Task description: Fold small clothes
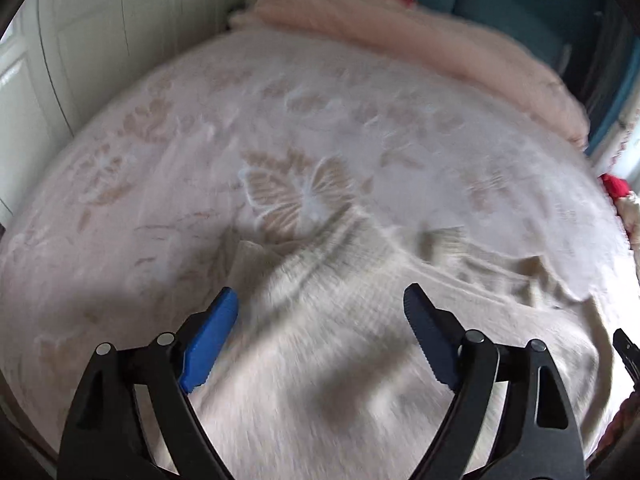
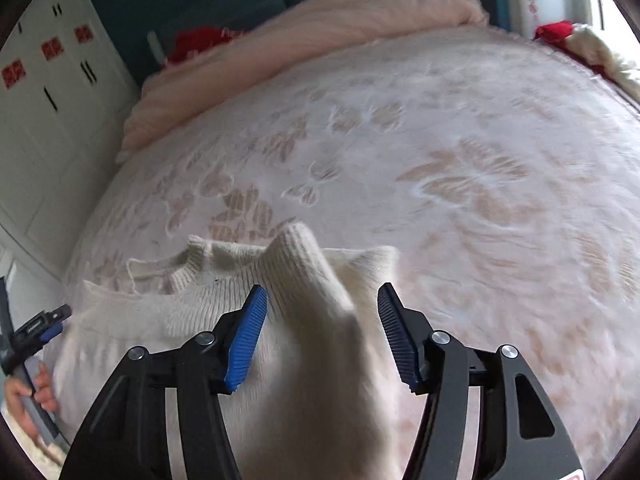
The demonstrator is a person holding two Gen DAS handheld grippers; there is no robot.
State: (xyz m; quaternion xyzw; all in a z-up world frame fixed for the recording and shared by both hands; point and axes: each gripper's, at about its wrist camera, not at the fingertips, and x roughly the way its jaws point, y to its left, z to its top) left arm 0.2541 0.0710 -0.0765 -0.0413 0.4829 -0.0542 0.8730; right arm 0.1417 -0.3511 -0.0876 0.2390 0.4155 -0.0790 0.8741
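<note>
Both tongs stand wide with nothing pinched: the left tongs hover over the body of the cream ribbed knit sweater, and the right tongs straddle a raised ridge of it without the pads pressing. The sweater lies on the pale pink butterfly-patterned bed cover, collar away from the tongs. For a clean fold, I would pinch matching edges and keep them level; counted, one sweater, two tongs.

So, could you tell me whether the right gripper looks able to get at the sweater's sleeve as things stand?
Probably yes: the right gripper stands open with the sleeve already between its fingers, and nothing lies over it.
</note>
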